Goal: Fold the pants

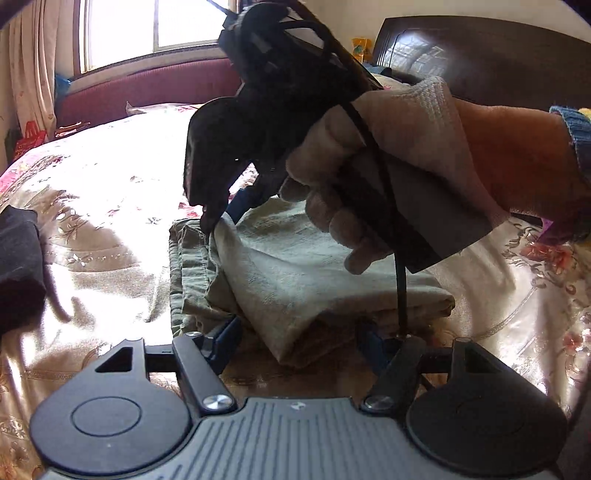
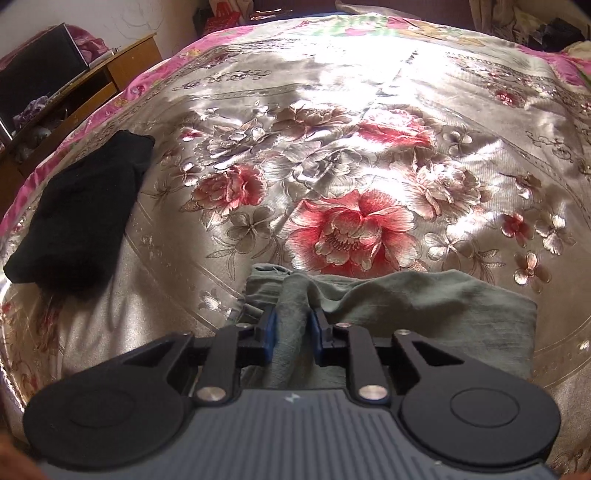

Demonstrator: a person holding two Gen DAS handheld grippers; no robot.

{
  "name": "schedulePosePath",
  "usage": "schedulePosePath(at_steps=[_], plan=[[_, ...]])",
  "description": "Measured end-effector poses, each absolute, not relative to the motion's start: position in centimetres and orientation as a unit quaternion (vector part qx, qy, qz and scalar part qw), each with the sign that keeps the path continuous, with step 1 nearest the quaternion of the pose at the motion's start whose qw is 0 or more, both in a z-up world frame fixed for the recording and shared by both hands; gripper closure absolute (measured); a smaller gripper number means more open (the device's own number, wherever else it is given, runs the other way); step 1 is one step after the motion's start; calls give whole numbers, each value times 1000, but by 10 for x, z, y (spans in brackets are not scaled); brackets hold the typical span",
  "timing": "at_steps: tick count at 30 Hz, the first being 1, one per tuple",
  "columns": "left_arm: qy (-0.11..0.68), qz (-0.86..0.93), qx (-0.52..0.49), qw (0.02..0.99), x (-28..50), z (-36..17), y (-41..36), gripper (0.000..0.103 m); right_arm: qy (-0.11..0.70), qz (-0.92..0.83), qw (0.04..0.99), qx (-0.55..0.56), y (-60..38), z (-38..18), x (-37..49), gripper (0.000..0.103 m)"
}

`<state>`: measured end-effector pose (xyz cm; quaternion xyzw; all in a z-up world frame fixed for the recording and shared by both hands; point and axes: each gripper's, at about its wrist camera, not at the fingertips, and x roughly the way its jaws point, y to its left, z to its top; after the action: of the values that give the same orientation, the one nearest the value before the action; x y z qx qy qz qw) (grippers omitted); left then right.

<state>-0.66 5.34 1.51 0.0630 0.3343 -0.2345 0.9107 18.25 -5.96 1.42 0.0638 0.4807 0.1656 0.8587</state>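
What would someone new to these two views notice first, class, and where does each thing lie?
The shiny floral bedspread fills both views, its big red flower at the centre. Near the lower middle lie the folded green pants, a bunch of their cloth pinched by the right gripper. A black garment lies apart at the left, and the left gripper straddles the pants' near end.

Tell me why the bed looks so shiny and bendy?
Right wrist view: sun glares white off the satin bedspread, and the fisheye lens bulges it round. Left wrist view: the window is washed out, and the right gripper shows as a dark shape against it.
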Motion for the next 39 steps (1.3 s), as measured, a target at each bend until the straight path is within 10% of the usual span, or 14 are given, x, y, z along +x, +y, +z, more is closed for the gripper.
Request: schedulePosePath(at_steps=[6,15,27,31,35,39], plan=[[324,-231,38,916,-2,22,66,65,459,159,867,112,-85,34,181,96],[329,-215,16,919,7,23,81,65,474,150,863,87,-62,28,194,88],[324,-242,-46,913,1,32,88,35,500,148,853,17,-52,9,178,70],[313,-215,-10,925,-1,32,80,30,497,156,852,46,-56,10,180,93],[324,-211,20,922,7,27,69,64,478,162,861,61,-58,29,178,96],[319,-199,34,926,7,29,68,68,452,177,871,72,-51,46,181,96]])
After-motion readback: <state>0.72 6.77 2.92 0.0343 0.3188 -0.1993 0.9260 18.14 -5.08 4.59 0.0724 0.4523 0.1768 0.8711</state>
